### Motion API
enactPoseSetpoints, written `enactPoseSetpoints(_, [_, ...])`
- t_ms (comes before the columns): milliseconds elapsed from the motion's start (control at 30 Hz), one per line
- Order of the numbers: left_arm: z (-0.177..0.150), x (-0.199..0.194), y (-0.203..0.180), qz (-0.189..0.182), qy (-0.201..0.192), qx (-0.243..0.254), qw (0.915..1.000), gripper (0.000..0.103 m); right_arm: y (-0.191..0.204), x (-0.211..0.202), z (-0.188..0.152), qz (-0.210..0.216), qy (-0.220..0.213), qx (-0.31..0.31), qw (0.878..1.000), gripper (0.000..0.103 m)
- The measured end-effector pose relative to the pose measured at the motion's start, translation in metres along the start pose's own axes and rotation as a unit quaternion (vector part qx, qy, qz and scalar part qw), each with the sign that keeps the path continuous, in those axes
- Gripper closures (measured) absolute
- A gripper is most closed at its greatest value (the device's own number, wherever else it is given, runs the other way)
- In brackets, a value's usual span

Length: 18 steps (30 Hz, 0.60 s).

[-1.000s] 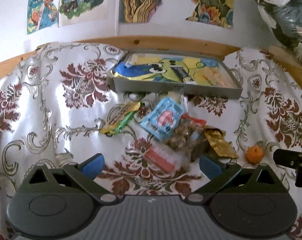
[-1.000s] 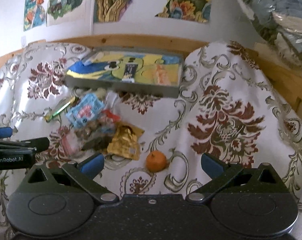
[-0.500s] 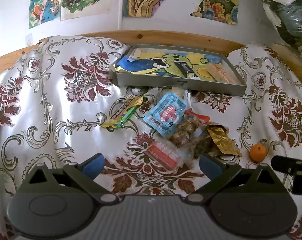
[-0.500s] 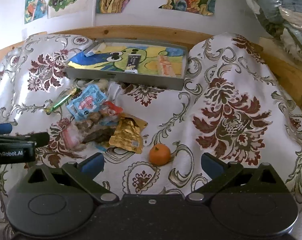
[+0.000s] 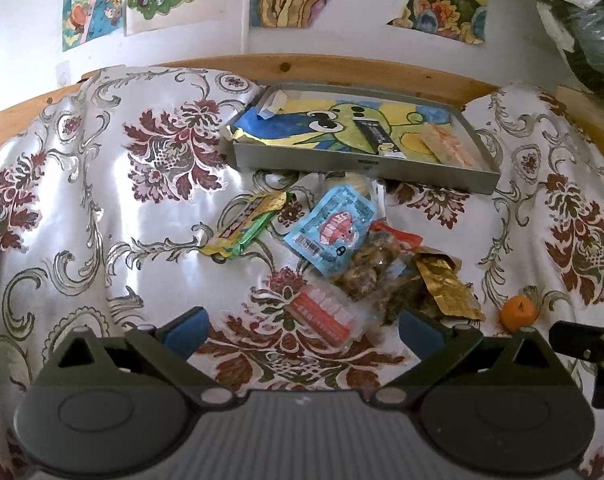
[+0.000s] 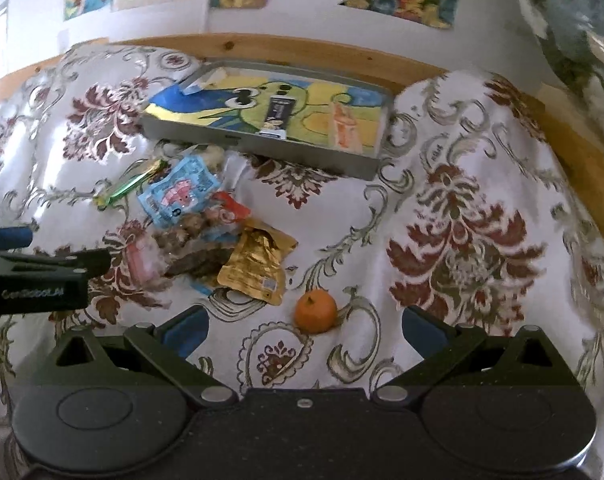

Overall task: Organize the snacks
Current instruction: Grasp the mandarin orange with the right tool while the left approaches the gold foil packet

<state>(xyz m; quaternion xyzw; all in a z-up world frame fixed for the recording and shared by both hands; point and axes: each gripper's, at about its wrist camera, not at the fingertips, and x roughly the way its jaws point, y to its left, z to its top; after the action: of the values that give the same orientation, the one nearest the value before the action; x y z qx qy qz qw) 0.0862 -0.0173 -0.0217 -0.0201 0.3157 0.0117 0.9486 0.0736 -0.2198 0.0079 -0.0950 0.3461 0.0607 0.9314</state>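
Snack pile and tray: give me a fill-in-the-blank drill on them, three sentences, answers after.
1. The round fruit lying apart from the snack pile, in front of the right gripper, is coloured ____.
2. The grey tray already holds a dark packet and a pale orange packet, so the number of snacks in it is ____.
3. Both the left gripper and the right gripper have jaws that are ____ and hold nothing.

Missing words: orange; two; open
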Motion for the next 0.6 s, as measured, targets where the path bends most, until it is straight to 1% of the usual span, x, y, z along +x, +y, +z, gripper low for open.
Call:
enactPoseSetpoints(100, [0.004,0.004,-0.001,0.000,0.003,-0.006,1.0000,0.000,-0.004,0.001,0.008,0.007,-0.002,-0.012,1.000,0.001])
enactPoseSetpoints(233, [0.011,0.010,-0.005,-0.004,0.002,-0.011,0.9999,0.000,-0.013,0.008,0.017,0.033,0.000,-0.035,0.999,0.001])
enactPoseSetpoints(333, [0.018,0.019,-0.008,-0.006,0.012,-0.015,0.9998,0.000,-0.022,0.017,0.019,0.069,0.001,-0.058,0.996,0.001])
enactPoseSetpoints(400, [0.022,0.024,-0.012,-0.002,0.016,-0.017,0.9997,0.000,-0.027,0.024,0.020,0.083,0.000,-0.067,0.994,0.001])
enactPoseSetpoints(600, [0.030,0.038,-0.026,0.005,0.021,-0.010,0.9997,0.000,-0.041,0.044,0.020,0.112,-0.010,-0.055,0.992,0.001])
